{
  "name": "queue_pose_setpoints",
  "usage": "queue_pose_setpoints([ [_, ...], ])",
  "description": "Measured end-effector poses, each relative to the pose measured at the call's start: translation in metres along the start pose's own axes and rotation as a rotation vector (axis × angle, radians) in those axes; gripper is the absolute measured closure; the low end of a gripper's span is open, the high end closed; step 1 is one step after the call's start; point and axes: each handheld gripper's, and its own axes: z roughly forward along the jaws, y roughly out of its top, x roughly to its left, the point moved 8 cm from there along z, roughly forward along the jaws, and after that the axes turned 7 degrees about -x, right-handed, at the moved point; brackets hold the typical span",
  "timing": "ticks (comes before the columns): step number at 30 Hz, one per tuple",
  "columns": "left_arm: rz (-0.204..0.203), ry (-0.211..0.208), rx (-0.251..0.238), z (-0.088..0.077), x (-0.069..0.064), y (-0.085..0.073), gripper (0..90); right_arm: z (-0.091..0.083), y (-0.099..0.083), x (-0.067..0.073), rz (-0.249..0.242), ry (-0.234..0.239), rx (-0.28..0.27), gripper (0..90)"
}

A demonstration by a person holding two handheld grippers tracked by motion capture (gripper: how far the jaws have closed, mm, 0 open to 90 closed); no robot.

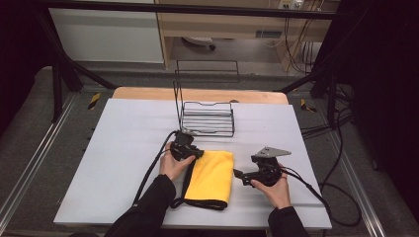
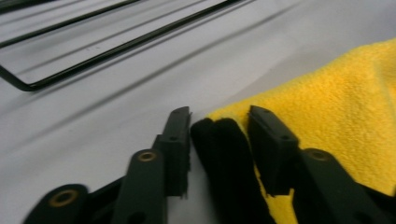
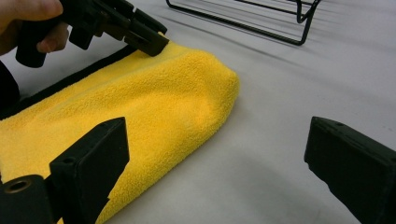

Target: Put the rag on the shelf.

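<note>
A folded yellow towel (image 1: pixel 212 175) with a black hem lies on the white table (image 1: pixel 128 133), near its front. My left gripper (image 1: pixel 197 152) is at the towel's far left corner. In the left gripper view its jaws (image 2: pixel 219 114) straddle the bunched black hem (image 2: pixel 219 154); the pads stand close on both sides, with a thin gap on the left. My right gripper (image 1: pixel 238 174) hovers just right of the towel, pointing at it. Its jaws (image 3: pixel 215 140) are wide apart with nothing between them, and the yellow towel (image 3: pixel 154 107) lies just past them.
A black wire rack (image 1: pixel 207 118) stands behind the towel, with a tall wire handle at its left; its base wire (image 2: pixel 116 50) runs just beyond the left gripper. Cables trail from both grippers toward the table's front and right edges.
</note>
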Motion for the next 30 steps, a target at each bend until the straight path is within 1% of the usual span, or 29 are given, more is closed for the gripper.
queue_pose_setpoints([
  [1,0.003,0.007,-0.004,0.000,-0.001,0.000,60.8,0.001,0.001,0.000,0.002,0.003,-0.007,7.4],
  [5,0.005,0.003,0.000,-0.001,-0.004,0.000,66.8,0.003,0.003,-0.001,0.024,0.005,-0.013,8.7],
  [6,0.005,0.003,0.000,-0.001,-0.004,0.000,68.3,0.004,0.003,-0.002,0.022,0.003,-0.013,9.1],
  [9,0.005,-0.011,0.016,0.000,-0.005,0.000,72.0,0.012,0.007,-0.003,0.030,-0.010,-0.005,11.7],
  [10,0.005,-0.011,0.016,0.000,-0.005,0.000,72.8,0.017,0.009,-0.004,0.030,-0.017,0.001,12.9],
  [11,0.017,-0.016,0.020,0.000,-0.005,0.000,73.6,0.020,0.010,-0.004,0.039,-0.019,0.004,14.6],
  [12,0.017,-0.016,0.020,0.000,-0.005,0.000,74.1,0.025,0.011,-0.006,0.046,-0.024,0.009,18.1],
  [13,0.028,-0.013,0.014,0.000,-0.006,-0.001,74.4,0.030,0.012,-0.008,0.057,-0.037,0.021,21.0],
  [15,0.034,-0.012,0.014,0.000,-0.006,-0.001,74.5,0.039,0.013,-0.012,0.052,-0.052,0.025,31.0],
  [16,0.033,-0.013,0.013,0.000,-0.006,-0.001,74.5,0.043,0.014,-0.013,0.049,-0.063,0.029,34.1],
  [17,0.032,-0.018,0.012,0.000,-0.005,-0.001,74.5,0.046,0.014,-0.013,0.055,-0.067,0.034,39.5],
  [18,0.032,-0.018,0.012,0.000,-0.005,-0.001,74.5,0.046,0.014,-0.013,0.055,-0.067,0.034,39.5],
  [19,0.029,-0.026,0.015,0.000,-0.005,-0.001,74.4,0.053,0.013,-0.018,0.063,-0.089,0.043,47.8],
  [20,0.019,-0.031,0.013,0.000,-0.004,-0.001,74.4,0.053,0.013,-0.018,0.063,-0.089,0.043,47.8],
  [21,0.018,-0.035,0.014,0.000,-0.004,-0.001,74.4,0.058,0.010,-0.020,0.082,-0.097,0.060,52.4],
  [22,0.018,-0.035,0.014,0.000,-0.004,-0.001,74.4,0.060,0.008,-0.021,0.091,-0.100,0.072,54.3],
  [23,0.035,-0.029,0.012,0.000,-0.004,-0.001,74.3,0.062,0.006,-0.022,0.095,-0.096,0.080,56.3],
  [24,0.035,-0.029,0.012,0.000,-0.004,-0.001,74.3,0.062,0.006,-0.022,0.095,-0.096,0.080,56.3],
  [25,0.042,-0.025,0.011,0.000,-0.005,-0.001,74.3,0.063,0.005,-0.021,0.108,-0.092,0.090,59.6],
  [27,0.034,-0.029,0.012,0.000,-0.005,-0.001,74.4,0.064,0.004,-0.020,0.119,-0.083,0.099,65.2],
  [29,0.040,-0.031,0.012,0.000,-0.004,-0.001,74.4,0.065,0.002,-0.019,0.141,-0.073,0.108,68.7],
  [30,0.040,-0.031,0.012,0.000,-0.004,-0.001,74.4,0.065,0.002,-0.018,0.151,-0.069,0.109,72.8],
])
